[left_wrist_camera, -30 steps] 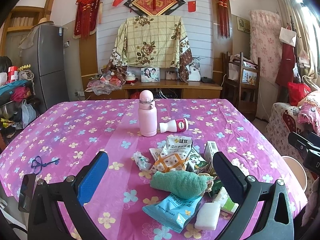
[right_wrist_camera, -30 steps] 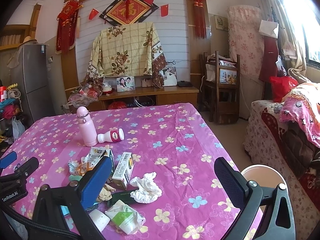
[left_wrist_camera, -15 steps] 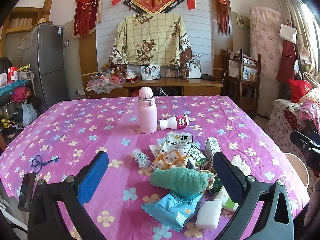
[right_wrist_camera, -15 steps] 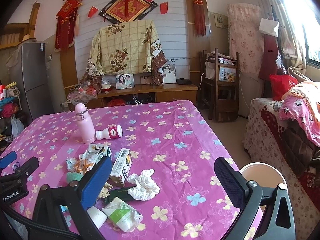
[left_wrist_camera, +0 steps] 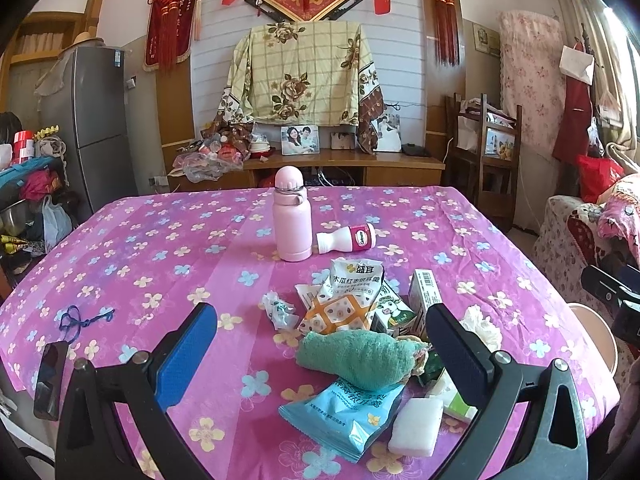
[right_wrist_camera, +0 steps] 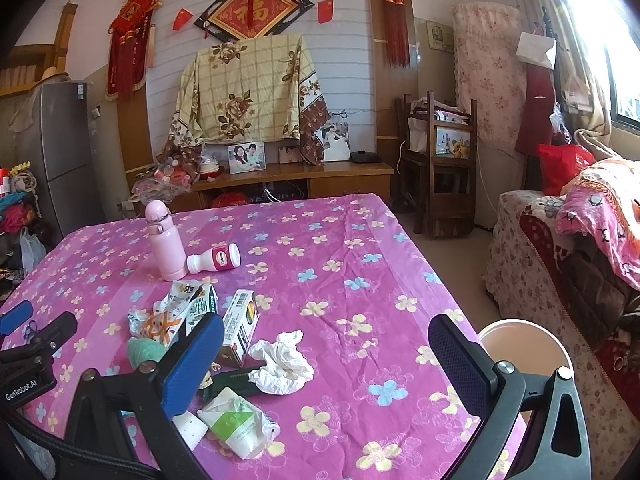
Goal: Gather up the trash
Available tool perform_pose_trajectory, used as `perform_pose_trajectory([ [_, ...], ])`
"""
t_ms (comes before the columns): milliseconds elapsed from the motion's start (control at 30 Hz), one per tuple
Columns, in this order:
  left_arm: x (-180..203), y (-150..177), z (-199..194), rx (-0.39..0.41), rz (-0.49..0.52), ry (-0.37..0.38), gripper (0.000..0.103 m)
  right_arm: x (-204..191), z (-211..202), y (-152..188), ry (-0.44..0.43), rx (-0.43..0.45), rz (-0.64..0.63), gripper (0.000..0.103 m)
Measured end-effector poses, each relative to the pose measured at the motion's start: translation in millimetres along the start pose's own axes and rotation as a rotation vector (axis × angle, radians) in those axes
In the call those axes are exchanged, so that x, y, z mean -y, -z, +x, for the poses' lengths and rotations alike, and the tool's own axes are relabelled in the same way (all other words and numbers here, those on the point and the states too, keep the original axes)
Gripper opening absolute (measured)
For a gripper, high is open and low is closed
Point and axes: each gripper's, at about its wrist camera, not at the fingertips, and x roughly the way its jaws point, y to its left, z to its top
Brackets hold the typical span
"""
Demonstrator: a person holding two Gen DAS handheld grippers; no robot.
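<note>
Here, going L to R: left gripper (left_wrist_camera: 320, 354) is hovering low over the near table (left_wrist_camera: 160, 248) edge w/ jaws gaping wide, gripping nothing. 1 pink flask (left_wrist_camera: 292, 220) is standing upright mid-table; 1 small white bottle (left_wrist_camera: 347, 237) w/ a red label, print too small to read, is lying on its side just beside it. Trash pile is sitting betw. the left gripper's fingers & just ahead: 1 snack pouch (left_wrist_camera: 354, 280) reading "盛耳", 1 green towel (left_wrist_camera: 356, 354), 1 blue packet (left_wrist_camera: 344, 412), 1 white block (left_wrist_camera: 416, 426). In the right wrist view, 1 carton (right_wrist_camera: 239, 326) & 1 crumpled tissue (right_wrist_camera: 282, 364) are lying just inside the right gripper's left finger. Right gripper (right_wrist_camera: 322, 366) is also spread wide, empty. 1 bin (right_wrist_camera: 522, 350) is standing off the table's R edge. "GenRobot.AI" is showing on the left gripper's body.
</note>
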Motion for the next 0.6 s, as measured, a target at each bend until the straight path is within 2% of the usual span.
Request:
perform_pose_trajectory([
  [133, -0.2, 0.9, 2.7, -0.008, 0.0, 0.001, 0.103, 1.0, 3.3, 3.0, -0.005, 0.006, 0.004, 0.103],
  [367, -1.2, 3.0, 8.5, -0.024, -0.002, 0.002, 0.103, -1.8, 9.8, 3.7, -0.002, -0.035, -0.016, 0.103],
  [600, -11.9, 8.6, 18.7, -0.082, 0.001, 0.032, 0.103, -8.2, 34.3, 14.1, -0.026, -0.131, -0.071, 0.103],
])
